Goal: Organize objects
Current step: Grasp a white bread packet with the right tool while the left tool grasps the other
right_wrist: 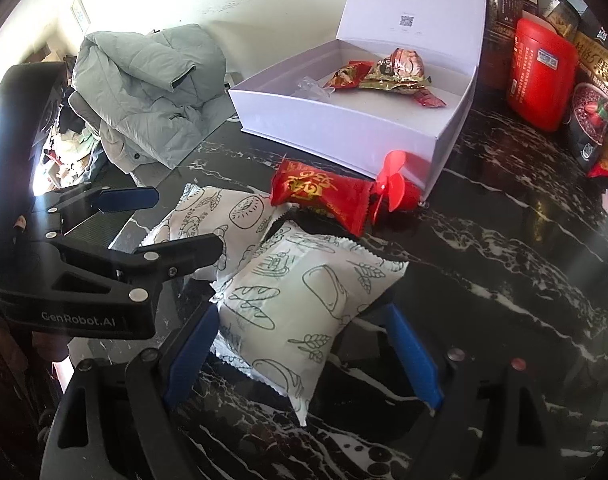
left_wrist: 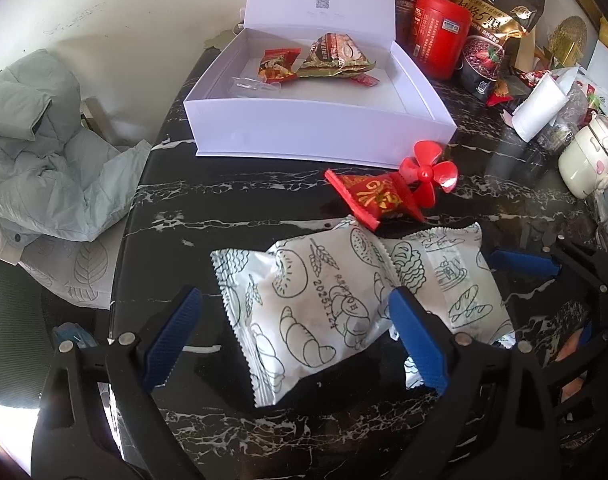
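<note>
Pick-up stage: two white bread packets (left_wrist: 304, 300) (right_wrist: 304, 320) lie side by side near the table's front edge, short of the open white box (left_wrist: 320, 128). The left gripper (left_wrist: 296, 340) and right gripper (right_wrist: 304, 356) each straddle one packet, jaws spread, pads not pressing. Next each must close, lift and carry boxward.

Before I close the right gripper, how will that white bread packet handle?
The white packet looks puffed with air, so probably light and squashy. Its glossy film may slip between the pads. It lies flat on the table, so rolling is unlikely.
</note>
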